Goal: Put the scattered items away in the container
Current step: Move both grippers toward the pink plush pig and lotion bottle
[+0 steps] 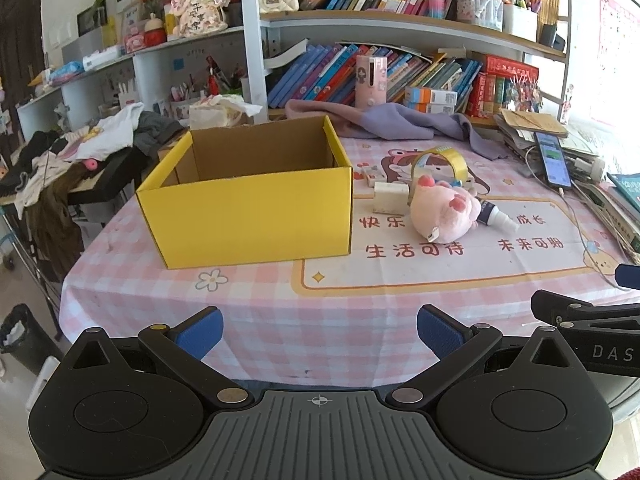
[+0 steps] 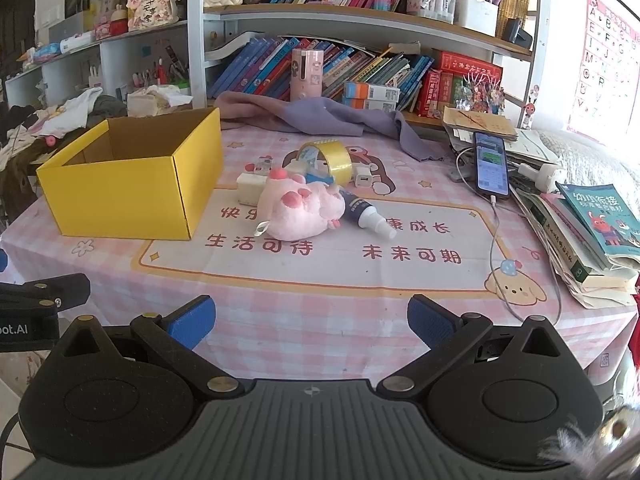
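The yellow box (image 1: 248, 204) stands open on the table's left side; just right of it the pink plush (image 1: 444, 210), tape roll (image 1: 440, 162), white charger block (image 1: 390, 196) and small bottle (image 1: 496, 216) lie clustered, untouched. The left gripper (image 1: 320, 332) and right gripper (image 2: 312, 320) hang fully spread and empty, apparently poised to start. Only the right view shows the small white plug (image 2: 363, 181) behind the plush.

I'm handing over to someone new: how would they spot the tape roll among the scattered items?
Start at the yellow box on the pink checked tablecloth; the clutter lies to its right. Behind the pink plush toy stands the tape roll, upright on its edge. It is the only ring there: glossy, see-through yellow, unlike the white blocks and the bottle beside it.
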Available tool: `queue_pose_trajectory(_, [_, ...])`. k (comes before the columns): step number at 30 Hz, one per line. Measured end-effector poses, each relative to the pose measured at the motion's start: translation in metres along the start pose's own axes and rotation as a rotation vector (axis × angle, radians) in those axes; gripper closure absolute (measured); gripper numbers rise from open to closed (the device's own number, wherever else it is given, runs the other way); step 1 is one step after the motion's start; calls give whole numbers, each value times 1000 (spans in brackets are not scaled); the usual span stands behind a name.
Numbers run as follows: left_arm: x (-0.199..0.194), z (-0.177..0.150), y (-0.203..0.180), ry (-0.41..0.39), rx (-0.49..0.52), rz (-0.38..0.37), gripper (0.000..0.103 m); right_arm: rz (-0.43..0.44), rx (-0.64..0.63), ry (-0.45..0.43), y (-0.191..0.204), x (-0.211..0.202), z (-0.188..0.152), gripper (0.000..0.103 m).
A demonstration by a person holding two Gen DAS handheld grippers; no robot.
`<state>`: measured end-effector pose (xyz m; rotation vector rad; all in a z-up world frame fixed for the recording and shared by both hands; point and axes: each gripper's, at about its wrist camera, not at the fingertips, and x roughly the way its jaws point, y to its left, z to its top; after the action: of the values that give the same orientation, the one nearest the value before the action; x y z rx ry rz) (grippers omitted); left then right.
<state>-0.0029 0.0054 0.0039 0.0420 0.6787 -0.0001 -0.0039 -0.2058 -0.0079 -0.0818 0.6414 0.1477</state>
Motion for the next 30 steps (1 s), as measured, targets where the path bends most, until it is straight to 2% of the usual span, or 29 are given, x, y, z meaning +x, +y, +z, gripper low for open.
queue_pose_trajectory(8, [6,0,-2,-4,14,-11,0,-25,24,10,-7,6,2,0])
queue_pose_trajectory(20, [21,3,-16,26,47,-70,0,-41,30,21,-19,12,1,1])
queue_pose_trajectory(24, [23,6,-19,18,49,-126,0,-51,-7,-13,-28,14,5,2])
queue_pose_trajectory(30, [26,11,-38,-9,122,-184,0,-46,10,-16,-35,16,4,6])
